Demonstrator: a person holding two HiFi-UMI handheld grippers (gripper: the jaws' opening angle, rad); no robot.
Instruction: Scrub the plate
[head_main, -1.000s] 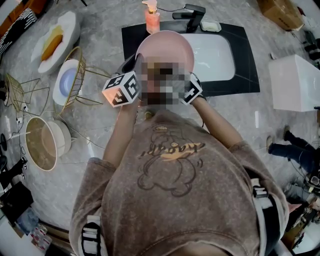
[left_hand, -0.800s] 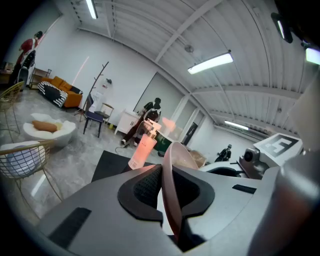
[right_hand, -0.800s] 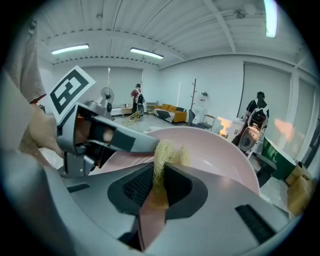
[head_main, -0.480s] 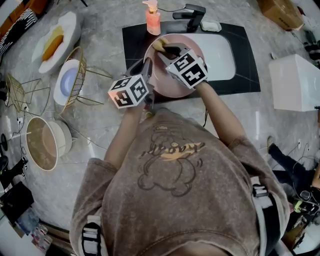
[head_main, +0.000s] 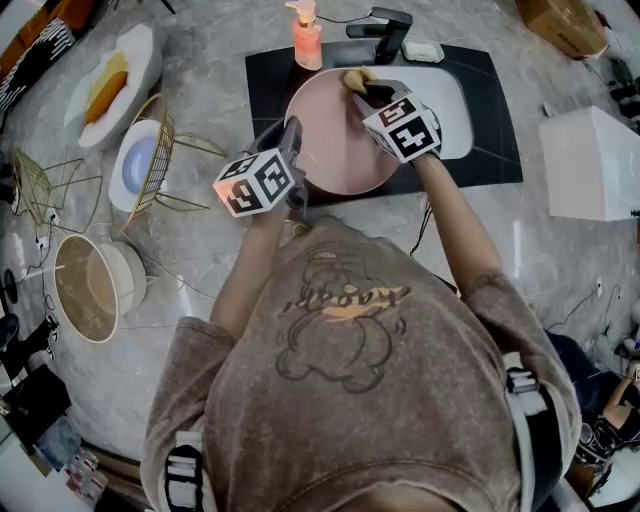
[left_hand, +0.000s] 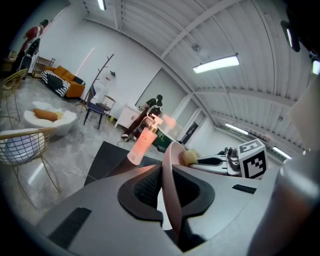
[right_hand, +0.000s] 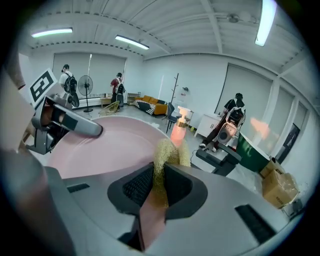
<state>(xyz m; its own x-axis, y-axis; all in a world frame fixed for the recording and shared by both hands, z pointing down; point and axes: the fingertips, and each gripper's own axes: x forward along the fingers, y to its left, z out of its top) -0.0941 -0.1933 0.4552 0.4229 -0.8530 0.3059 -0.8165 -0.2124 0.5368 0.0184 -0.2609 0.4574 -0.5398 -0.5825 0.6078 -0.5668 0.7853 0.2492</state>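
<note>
Pink plate (head_main: 335, 140) over sink (head_main: 445, 110), rim clamped in left gripper (head_main: 293, 138); sponge (head_main: 352, 77) pinched by right gripper (head_main: 364, 90) at far edge. Best scrubbed firmly, plate braced.

I had the plate (head_main: 335, 130) over the sink (head_main: 445, 110), in front of the soap bottle (head_main: 305, 35) and the faucet (head_main: 385, 30). My left claw (head_main: 293, 140) pinched its near left rim. My right claw (head_main: 362, 85) held the sponge (head_main: 353, 77) at its far rim. Left on the worktop (head_main: 210, 60) stood a wire basket (head_main: 155, 140) with a bowl (head_main: 135, 165) inside, and a dish (head_main: 140, 50) lay behind it.
</note>
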